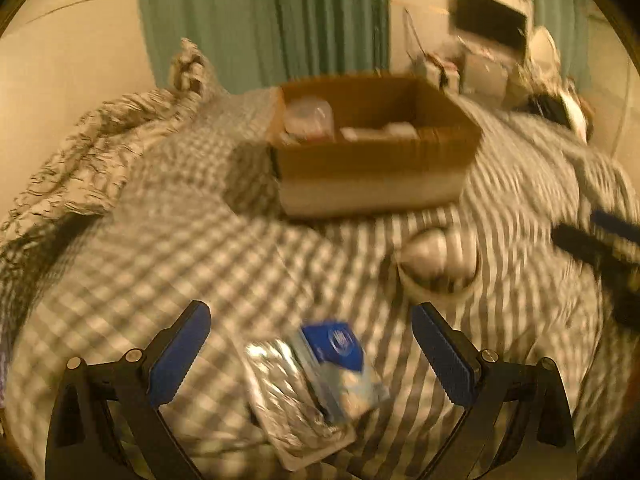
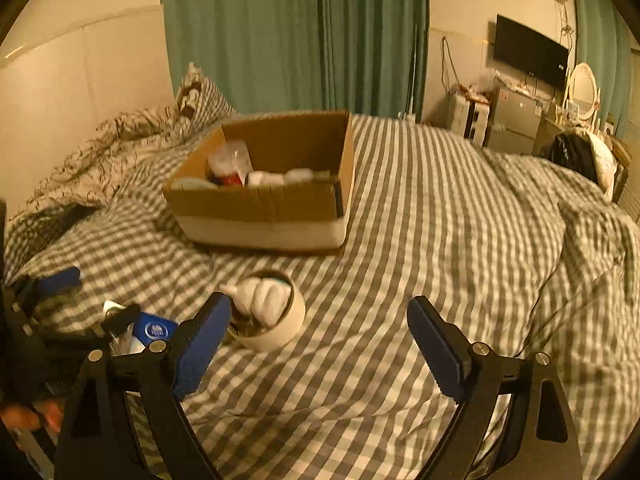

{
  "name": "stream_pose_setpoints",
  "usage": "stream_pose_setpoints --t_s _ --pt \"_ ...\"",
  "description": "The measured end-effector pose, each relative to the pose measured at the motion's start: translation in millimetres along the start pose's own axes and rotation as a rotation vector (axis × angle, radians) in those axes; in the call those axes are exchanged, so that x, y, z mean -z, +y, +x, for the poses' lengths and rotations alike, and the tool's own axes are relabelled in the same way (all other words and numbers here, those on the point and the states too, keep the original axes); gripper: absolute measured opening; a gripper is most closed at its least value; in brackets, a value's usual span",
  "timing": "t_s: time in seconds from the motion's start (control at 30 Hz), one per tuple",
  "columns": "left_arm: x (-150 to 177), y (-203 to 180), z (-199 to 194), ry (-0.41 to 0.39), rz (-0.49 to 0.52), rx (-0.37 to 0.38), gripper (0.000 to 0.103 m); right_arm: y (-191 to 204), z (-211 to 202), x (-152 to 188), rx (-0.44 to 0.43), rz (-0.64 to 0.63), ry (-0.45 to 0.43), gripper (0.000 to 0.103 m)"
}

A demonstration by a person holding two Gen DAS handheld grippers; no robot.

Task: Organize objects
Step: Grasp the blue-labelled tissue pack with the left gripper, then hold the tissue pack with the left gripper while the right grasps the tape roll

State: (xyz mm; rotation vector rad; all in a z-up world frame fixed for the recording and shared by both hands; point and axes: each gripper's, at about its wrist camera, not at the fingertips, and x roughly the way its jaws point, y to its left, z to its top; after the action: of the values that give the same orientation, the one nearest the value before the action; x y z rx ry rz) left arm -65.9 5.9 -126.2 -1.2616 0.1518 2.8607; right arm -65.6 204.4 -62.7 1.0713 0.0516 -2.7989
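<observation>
Hovering, left gripper (image 1: 310, 344): jaws spread wide, nothing pinched; the packet lies on the bed under the gap between the fingers, contact not readable through the blur.
Right gripper (image 2: 320, 334): jaws wide apart, empty, over bare bedding; its left finger just beside the tape roll.
Packet (image 1: 316, 384): flat silvery foil pouch with a blue-and-white card on top, lying on the bedspread; in the right wrist view it sits at lower left.
Tape roll (image 2: 276, 322): pale ring lying flat on the bed, a white crumpled item (image 2: 264, 298) stuffed in its hole.
Box (image 2: 264, 192): open cardboard carton further back on the bed, already holding several small things, too blurred to name.
Bed (image 2: 420, 240): grey-and-white checked cover, rumpled patterned blanket at left.
Background: green curtain (image 2: 296, 36), dark wall screen (image 2: 528, 52) at right.
</observation>
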Motion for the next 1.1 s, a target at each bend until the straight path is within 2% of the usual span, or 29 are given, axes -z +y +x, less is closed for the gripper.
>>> stream_pose_setpoints --t_s 0.07,0.13,0.2,0.37,0.4,0.43,0.53,0.63,0.83,0.97,1.1 --pt "10 -10 11 0.034 0.032 0.006 0.099 -1 3 3 0.002 0.005 0.007 0.090" --pt "19 -19 22 0.078 0.060 0.024 0.080 -3 2 3 0.014 0.006 0.003 0.090" --pt "26 -26 35 0.114 0.084 0.026 0.078 -5 2 3 0.016 0.011 0.005 0.090" --pt "33 -38 47 0.117 0.169 -0.044 0.079 -7 8 4 0.019 0.028 0.017 0.090" --pt "34 -40 46 0.107 0.181 -0.045 0.075 -6 9 4 0.019 0.028 0.022 0.090" --pt "34 -40 45 0.104 0.178 -0.025 0.054 -6 10 5 0.019 0.027 0.026 0.090" --pt "29 -30 42 0.105 0.109 0.042 0.051 -3 13 7 0.017 0.015 0.033 0.090" --pt "19 -19 30 0.068 0.035 0.107 0.051 -1 16 8 0.013 0.006 0.034 0.090" --pt "-19 -2 13 -0.024 0.010 0.113 0.050 10 38 15 -0.029 -0.042 0.088 0.090" --pt "-34 8 20 -0.035 0.002 0.093 0.051 31 59 21 -0.047 -0.107 0.129 0.090" --pt "-34 13 28 -0.015 -0.015 0.109 0.051 43 80 24 -0.048 -0.135 0.166 0.090"
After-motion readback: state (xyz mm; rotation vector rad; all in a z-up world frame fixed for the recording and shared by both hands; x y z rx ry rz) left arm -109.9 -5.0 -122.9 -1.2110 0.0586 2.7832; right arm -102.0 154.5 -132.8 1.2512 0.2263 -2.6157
